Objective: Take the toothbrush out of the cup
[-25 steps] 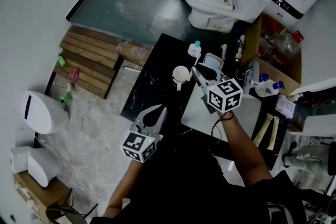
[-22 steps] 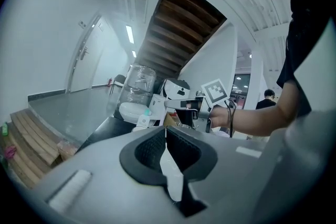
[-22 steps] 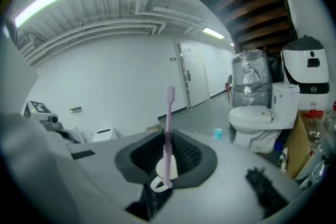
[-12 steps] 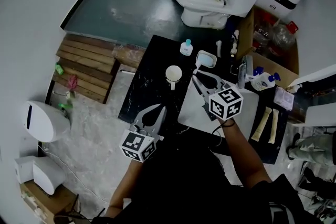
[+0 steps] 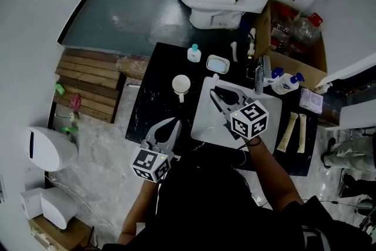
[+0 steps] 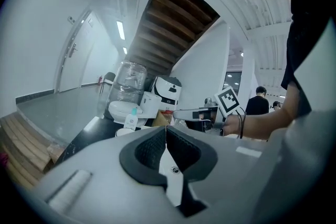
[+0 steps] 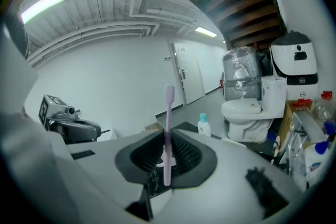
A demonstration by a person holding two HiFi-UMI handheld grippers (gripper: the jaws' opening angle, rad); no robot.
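While the right claw (image 7: pixel 167 139) pinches the pink toothbrush (image 7: pixel 169 113) upright, the white cup (image 5: pixel 181 84) stands apart on the black tabletop (image 5: pixel 154 104). The left claw (image 6: pixel 166 136) is pressed together, holding nothing.

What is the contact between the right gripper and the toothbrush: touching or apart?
Touching. The right gripper view shows the right gripper with its jaws shut on the toothbrush, which stands upright between them.
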